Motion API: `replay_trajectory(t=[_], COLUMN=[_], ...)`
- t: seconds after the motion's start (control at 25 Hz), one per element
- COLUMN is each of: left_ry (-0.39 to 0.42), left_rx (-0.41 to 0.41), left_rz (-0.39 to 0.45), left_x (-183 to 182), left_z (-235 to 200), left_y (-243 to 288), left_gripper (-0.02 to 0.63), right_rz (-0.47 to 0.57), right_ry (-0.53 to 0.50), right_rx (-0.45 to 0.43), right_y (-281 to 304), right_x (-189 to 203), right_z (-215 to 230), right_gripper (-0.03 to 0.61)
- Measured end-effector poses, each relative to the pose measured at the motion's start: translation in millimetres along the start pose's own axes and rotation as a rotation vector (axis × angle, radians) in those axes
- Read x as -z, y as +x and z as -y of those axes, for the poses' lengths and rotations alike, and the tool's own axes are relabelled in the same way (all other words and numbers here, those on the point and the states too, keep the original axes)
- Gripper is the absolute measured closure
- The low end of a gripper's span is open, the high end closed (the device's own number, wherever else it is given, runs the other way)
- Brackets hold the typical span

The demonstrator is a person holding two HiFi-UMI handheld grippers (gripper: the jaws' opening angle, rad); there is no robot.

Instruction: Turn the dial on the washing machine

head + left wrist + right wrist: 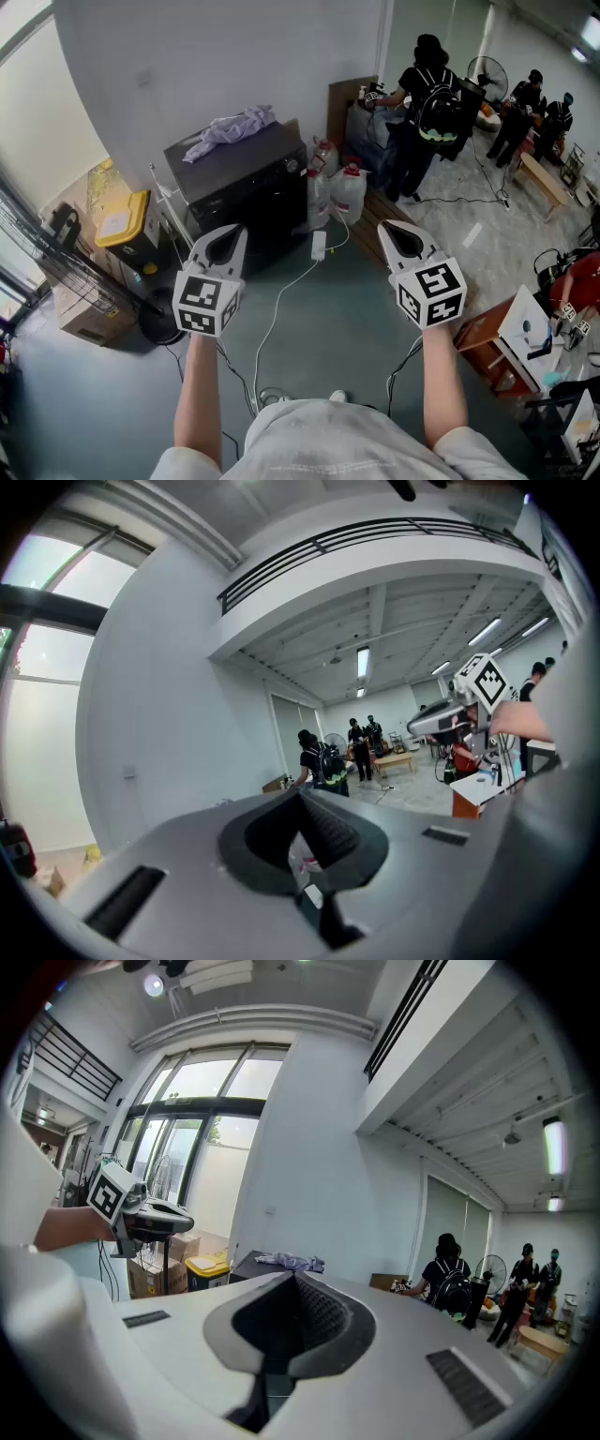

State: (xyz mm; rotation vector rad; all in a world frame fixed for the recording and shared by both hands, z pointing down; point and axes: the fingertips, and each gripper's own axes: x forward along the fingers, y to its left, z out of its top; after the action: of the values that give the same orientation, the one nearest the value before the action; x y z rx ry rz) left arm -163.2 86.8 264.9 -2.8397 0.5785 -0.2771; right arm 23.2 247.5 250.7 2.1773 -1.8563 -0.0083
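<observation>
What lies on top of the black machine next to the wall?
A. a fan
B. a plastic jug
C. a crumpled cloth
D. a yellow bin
C: the head view shows a crumpled pale cloth lying on the flat top of the machine, and nothing else is on it.

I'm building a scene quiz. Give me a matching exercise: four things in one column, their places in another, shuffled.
Things:
1 cloth
2 yellow-lidded bin
3 white jugs
4 fan

Places:
a right of the washing machine
b at the back, by the people
c on top of the washing machine
d left of the washing machine

Pairs: 1-c, 2-d, 3-a, 4-b
</observation>
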Motion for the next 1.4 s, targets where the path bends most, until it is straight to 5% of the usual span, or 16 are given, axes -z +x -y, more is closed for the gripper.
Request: replay_trajectory(t=[0.32,0.76,1.12,1.4], left_ry=[-0.011,-0.041,-0.049,-0.040], left_rx=[-0.019,-0.087,-0.082,-0.066], left_rz=[-0.012,-0.079,-0.089,-0.080], left_x=[-8.6,2.7,13.7,35.7], left_z=[35.1,73.4,55.4,-13.6], left_y=[5.0,2.1,48.0,126.6], left_gripper=[0.598,0.598,0.598,0.598], right_rz=[0.035,0.065,0.087,0.057], right_ry=[0.023,0.037,0.105,0.045], right_rx=[-0.006,-0.120,-0.138,-0.091], right_y=[-18.6,-26.5,15.8,102.1], right_x=[4.7,32.2,35.5,35.1], right_z=[26.1,43.2,62.6,87.4], right_gripper=[0.565,0.565,0.565,0.565])
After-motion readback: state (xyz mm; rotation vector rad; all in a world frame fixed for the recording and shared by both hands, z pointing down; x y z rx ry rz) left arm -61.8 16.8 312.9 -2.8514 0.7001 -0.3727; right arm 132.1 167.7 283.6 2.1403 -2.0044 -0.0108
